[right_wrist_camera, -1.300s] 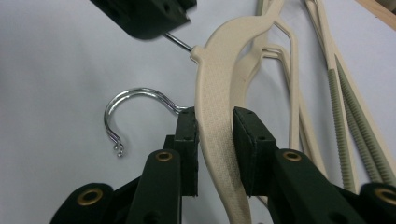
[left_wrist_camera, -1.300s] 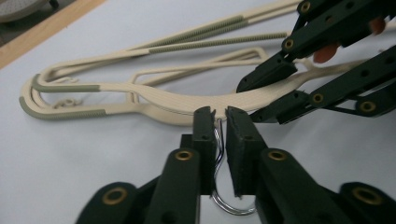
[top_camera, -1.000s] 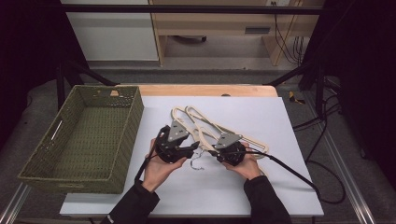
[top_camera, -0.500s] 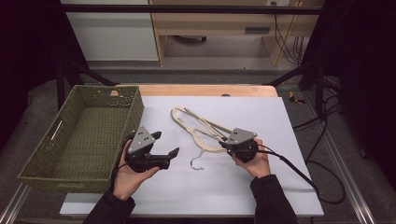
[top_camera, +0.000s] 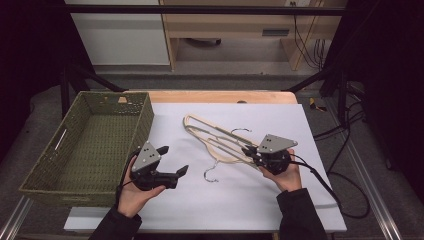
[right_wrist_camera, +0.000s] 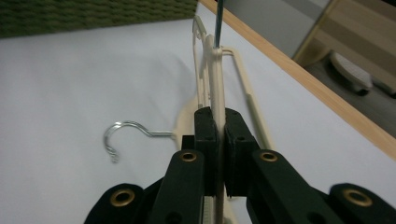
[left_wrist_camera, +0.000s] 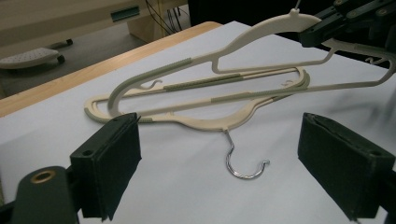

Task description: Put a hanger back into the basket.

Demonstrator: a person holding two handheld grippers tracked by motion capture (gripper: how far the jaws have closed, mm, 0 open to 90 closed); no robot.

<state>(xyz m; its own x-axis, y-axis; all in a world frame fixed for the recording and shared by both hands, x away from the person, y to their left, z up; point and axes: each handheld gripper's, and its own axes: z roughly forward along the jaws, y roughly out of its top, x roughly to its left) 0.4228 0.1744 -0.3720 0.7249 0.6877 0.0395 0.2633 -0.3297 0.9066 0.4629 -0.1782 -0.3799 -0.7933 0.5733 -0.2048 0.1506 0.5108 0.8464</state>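
Cream plastic, pinched between black pads: my right gripper is clamped on one end of the top cream plastic hanger, its jaws having just closed the last bit onto it. In the right gripper view the thin edge of that hanger runs straight up from between the pads. The held end is raised off the white table sheet, while the far end dips toward the other cream hangers lying flat at mid-table. A silver wire hook from one of the lying hangers curls toward me on the sheet.

My left gripper hangs just beside the green woven basket, jaws spread wide after opening, nothing between the pads. In the left gripper view it faces the hangers from a short way off, with the hook lying between the two pads' lines of sight. The basket sits at the table's left edge, touching the sheet.
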